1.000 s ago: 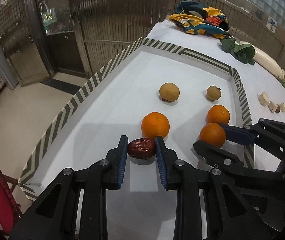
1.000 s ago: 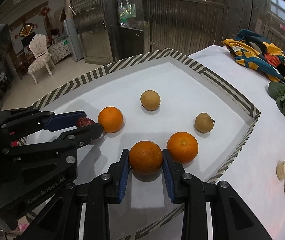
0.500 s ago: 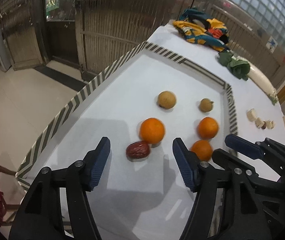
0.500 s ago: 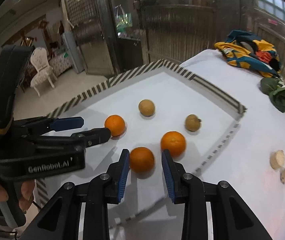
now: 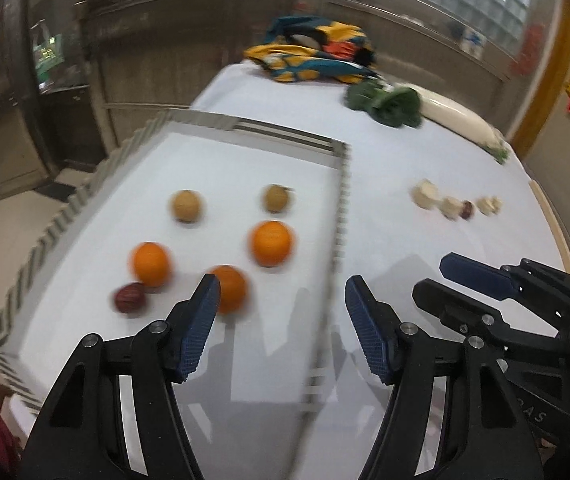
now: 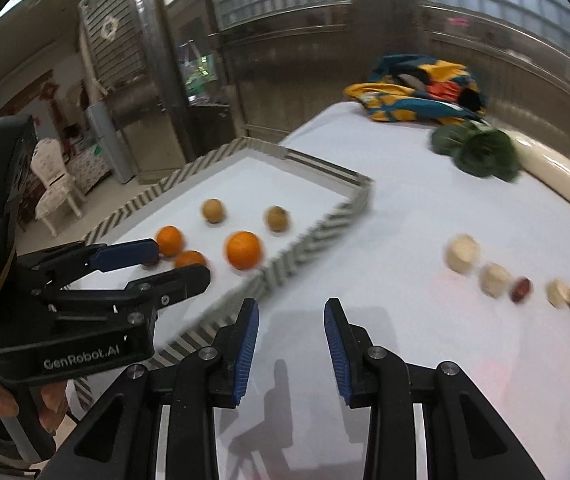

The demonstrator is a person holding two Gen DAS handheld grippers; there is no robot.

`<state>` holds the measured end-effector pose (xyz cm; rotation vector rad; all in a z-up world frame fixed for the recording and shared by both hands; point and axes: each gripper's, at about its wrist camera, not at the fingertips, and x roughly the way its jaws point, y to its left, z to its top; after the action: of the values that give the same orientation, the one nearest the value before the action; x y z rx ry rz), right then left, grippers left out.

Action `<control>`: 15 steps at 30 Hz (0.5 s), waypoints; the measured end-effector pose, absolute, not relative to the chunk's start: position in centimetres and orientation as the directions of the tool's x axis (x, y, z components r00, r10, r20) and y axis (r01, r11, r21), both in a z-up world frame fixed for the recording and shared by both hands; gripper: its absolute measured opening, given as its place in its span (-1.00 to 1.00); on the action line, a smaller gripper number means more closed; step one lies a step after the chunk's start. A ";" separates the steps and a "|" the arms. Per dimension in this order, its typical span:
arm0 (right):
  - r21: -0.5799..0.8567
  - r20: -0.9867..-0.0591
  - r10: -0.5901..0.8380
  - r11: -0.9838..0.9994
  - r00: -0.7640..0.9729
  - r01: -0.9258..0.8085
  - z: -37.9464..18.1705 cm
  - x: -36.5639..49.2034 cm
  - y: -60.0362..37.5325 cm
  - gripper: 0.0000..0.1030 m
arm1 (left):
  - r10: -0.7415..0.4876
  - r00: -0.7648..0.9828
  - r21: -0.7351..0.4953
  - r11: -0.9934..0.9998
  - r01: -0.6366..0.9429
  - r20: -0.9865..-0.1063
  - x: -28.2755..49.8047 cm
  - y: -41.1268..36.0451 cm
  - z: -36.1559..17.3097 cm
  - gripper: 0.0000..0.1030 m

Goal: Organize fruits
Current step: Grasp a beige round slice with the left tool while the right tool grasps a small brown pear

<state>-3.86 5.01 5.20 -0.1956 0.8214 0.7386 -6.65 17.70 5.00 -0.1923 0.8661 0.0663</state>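
Both grippers — left [image 5: 281,304], right [image 6: 289,328] — gape empty; three oranges [image 5: 271,243], two longans [image 5: 186,207], one jujube [image 5: 129,298].

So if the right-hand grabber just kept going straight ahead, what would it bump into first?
Probably nothing soon: the right gripper, jaws open, points over bare white tablecloth. The striped tray edge lies left of its line, the small pale pieces to the right. Depth is hard to judge.

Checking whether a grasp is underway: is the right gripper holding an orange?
No, the right gripper is open and empty over the white tablecloth, outside the striped border.
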 end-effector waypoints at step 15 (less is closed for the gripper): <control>0.123 -0.742 0.368 0.897 0.561 -0.425 3.7 -1.8 -11.2 -0.35 | -0.154 0.597 -0.164 0.986 0.037 -0.787 -1.9 7.4 4.4 0.27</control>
<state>-1.80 -11.17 3.68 -0.0722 0.8561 0.4673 -1.91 7.41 4.35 -0.1356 0.9245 -0.1112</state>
